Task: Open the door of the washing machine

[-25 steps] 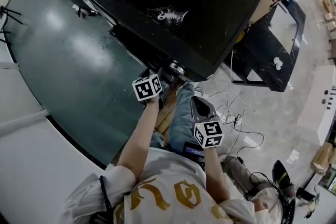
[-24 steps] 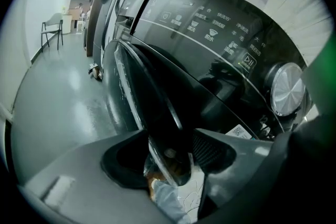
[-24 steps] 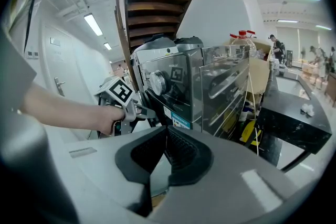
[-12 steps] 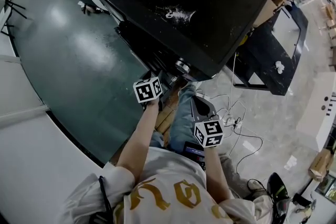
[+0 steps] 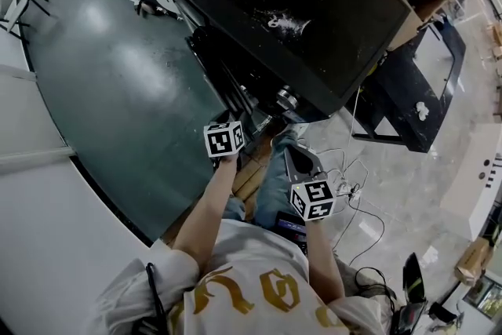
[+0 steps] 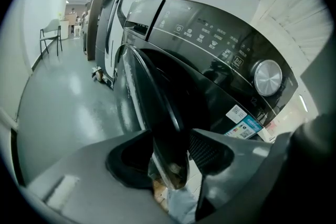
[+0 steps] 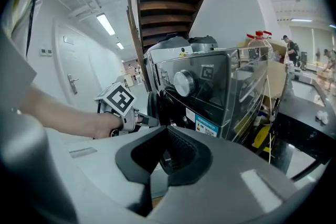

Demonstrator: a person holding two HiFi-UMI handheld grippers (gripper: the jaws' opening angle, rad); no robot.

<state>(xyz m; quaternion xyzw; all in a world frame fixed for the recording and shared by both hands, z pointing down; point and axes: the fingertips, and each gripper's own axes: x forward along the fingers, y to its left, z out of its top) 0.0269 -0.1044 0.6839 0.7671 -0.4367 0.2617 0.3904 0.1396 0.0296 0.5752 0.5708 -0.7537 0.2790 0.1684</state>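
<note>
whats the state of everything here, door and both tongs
washing machine door: partly open, its rim swung out from the front
left tongs: shut on the door's edge
right tongs: shut, nothing between them, held back from the door

The washing machine (image 5: 314, 20) was seen as shiny black with a silver knob (image 6: 268, 77), the floor (image 5: 118, 90) as dark green, and the shirt (image 5: 235, 247) as white with gold shapes.
</note>
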